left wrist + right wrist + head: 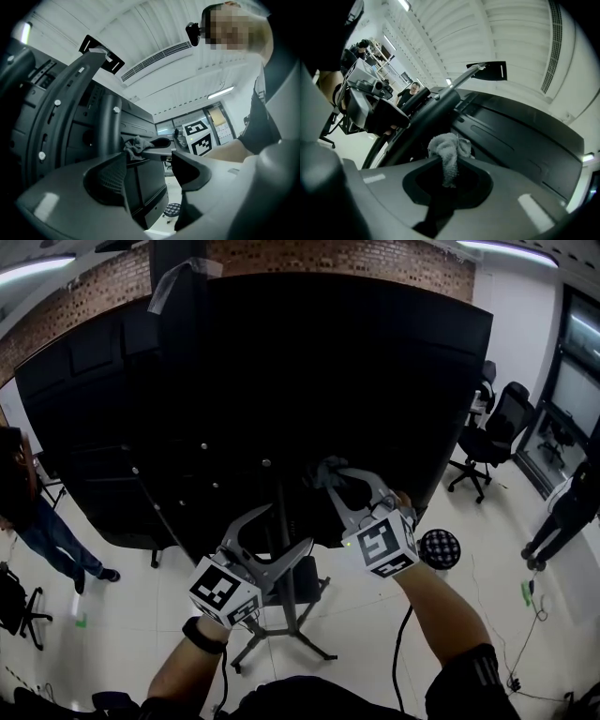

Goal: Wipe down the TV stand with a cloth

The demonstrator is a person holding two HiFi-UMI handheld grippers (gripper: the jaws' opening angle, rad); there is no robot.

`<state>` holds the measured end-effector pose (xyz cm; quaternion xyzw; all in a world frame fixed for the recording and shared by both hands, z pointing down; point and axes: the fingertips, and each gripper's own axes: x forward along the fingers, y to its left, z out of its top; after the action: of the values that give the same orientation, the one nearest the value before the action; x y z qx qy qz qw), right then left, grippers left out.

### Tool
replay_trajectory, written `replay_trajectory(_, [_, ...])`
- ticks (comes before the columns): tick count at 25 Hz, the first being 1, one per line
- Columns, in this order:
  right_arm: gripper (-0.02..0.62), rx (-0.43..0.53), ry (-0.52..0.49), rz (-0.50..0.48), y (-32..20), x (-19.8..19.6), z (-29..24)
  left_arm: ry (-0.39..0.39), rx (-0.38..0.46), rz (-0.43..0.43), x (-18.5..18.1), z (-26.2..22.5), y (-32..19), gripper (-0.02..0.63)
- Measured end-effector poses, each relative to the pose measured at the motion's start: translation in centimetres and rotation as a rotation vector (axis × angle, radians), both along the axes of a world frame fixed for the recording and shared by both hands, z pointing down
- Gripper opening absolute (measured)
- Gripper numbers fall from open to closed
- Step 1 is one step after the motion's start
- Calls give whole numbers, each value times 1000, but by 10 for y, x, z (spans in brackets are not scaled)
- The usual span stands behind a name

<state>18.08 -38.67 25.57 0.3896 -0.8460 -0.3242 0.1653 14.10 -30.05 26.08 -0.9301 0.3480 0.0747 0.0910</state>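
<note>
The right tongs (449, 164) pinched the grey cloth (446, 145) up beside the TV stand (292, 607) (by its upright bar); the left tongs (152, 167) gaped wide, empty.

My right gripper (446, 178) has its jaws pinched together on a crumpled pale grey terry cloth (447, 145) at frame centre. The cloth's bunched end is just beside the black slanted stand pole (433, 110). The television's black back panel (525, 136) fills the right, and my left gripper (386, 117) is at the left.
</note>
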Motion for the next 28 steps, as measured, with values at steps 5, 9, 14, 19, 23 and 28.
replay_trajectory(5, [34,-2,-12,77,-6,49,0,3,14,48,25,1,0,327])
replay_trajectory(9, [34,-5,-18,132,-11,80,0,4,18,68,40,0,1,327])
replay_trajectory(14, [34,-15,-32,177,-13,105,0,2,15,75,51,0,5,327])
replay_trajectory(19, [34,2,-68,140,4,98,-10,4,8,61,42,8,11,327])
replay_trajectory(23, [34,54,-42,55,30,62,-29,8,5,22,18,5,18,327])
replay_trajectory(28, [34,114,9,-42,70,-1,-53,22,26,-12,-23,-5,33,327])
